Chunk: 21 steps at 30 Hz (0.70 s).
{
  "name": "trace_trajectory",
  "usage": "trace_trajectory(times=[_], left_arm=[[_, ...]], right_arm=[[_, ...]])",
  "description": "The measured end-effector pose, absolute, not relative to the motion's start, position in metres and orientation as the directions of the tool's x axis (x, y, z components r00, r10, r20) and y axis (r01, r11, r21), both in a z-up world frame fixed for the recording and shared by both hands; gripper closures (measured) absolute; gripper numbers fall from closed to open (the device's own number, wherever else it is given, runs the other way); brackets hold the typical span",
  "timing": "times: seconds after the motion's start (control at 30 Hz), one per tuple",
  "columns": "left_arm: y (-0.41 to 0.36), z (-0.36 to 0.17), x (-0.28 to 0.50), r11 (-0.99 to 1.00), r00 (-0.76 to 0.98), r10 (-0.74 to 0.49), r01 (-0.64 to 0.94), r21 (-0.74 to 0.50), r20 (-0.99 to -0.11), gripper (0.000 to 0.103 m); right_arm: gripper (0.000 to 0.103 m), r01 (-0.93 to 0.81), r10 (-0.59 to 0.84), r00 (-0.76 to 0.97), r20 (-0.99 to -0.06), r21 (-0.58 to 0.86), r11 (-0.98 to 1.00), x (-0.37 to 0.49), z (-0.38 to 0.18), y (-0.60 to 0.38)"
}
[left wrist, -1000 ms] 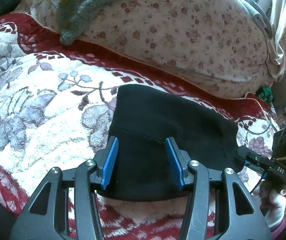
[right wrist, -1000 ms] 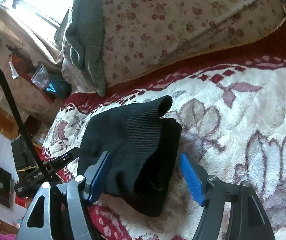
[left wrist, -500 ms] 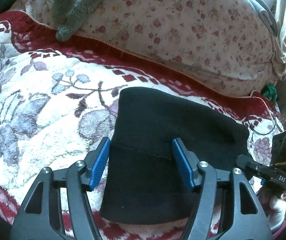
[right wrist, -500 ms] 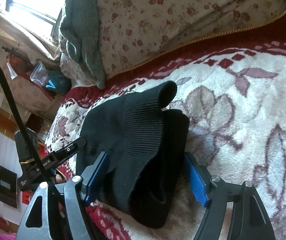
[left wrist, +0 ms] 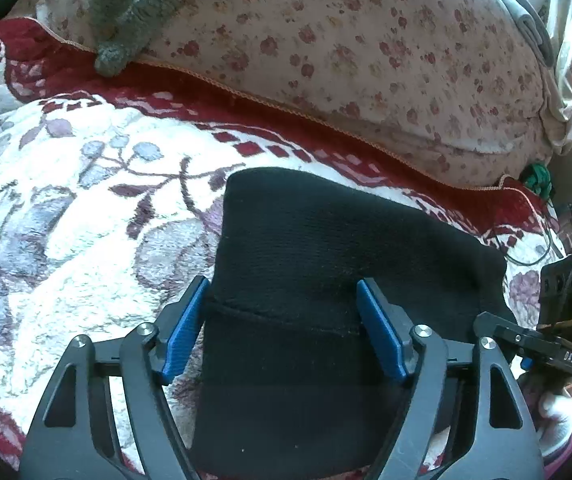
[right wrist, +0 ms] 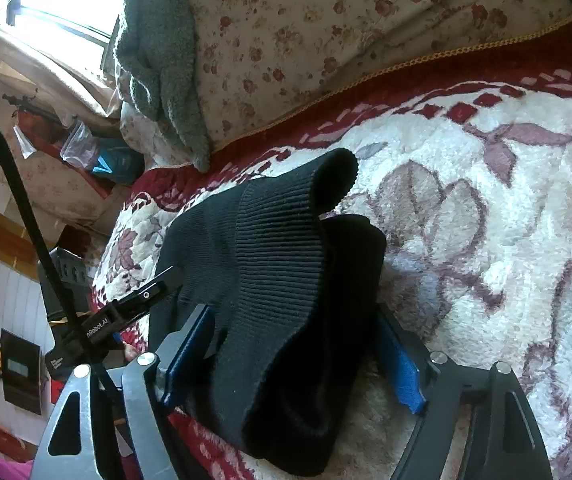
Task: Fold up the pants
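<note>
Lying folded on blanket (left wrist: 66,208), black pants (left wrist: 325,280) between both parted claws

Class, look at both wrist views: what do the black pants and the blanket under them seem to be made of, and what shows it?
Black pants: apparently a matte knit fabric, probably cotton or a blend; fine parallel ribs show on the band, which curls softly at its end.
Blanket: plush, fleece-like pile, likely synthetic; fuzzy tufted surface with a slight sheen, floral pattern in cream and dark red.

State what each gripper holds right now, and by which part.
Nothing is held. The left gripper and right gripper both stand open, fingers straddling the folded black pants lying on the blanket.
</note>
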<state>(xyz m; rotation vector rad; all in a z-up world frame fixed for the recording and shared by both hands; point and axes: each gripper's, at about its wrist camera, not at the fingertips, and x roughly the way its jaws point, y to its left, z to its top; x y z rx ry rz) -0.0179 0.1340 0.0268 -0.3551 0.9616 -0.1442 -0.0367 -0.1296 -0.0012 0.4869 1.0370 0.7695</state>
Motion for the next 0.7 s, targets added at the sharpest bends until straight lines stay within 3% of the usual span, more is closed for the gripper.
trace_trajectory(times=[0.27,0.43,0.5,0.57,0.63,0.7], left_arm=[[0.132,0.018,-0.016,0.92,0.558,-0.301,-0.044,-0.389,-0.774,0.024],[0.13,0.015,-0.017,0.923,0.567,-0.297,-0.035,-0.383,-0.768,0.023],[0.127,0.015,-0.019,0.927,0.57,-0.293,-0.028,-0.374,-0.768,0.022],[0.124,0.015,-0.019,0.929,0.563,-0.296,-0.019,-0.37,-0.772,0.022],[0.12,0.016,-0.02,0.936,0.567,-0.289,-0.003,-0.353,-0.771,0.026],[0.117,0.019,-0.024,0.941,0.582,-0.285,0.018,-0.339,-0.761,0.042]], right_arm=[[0.01,-0.344,0.769,0.289,-0.57,0.688,0.639,-0.037,-0.002,-0.121],[0.009,-0.343,0.786,0.285,-0.549,0.707,0.618,-0.035,-0.004,-0.123],[0.016,-0.361,0.776,0.285,-0.563,0.687,0.631,-0.037,-0.002,-0.122],[0.034,-0.399,0.735,0.308,-0.604,0.62,0.676,-0.042,0.002,-0.12],[0.041,-0.408,0.736,0.328,-0.592,0.614,0.676,-0.045,0.002,-0.122],[0.053,-0.416,0.751,0.342,-0.565,0.625,0.66,-0.047,0.003,-0.126]])
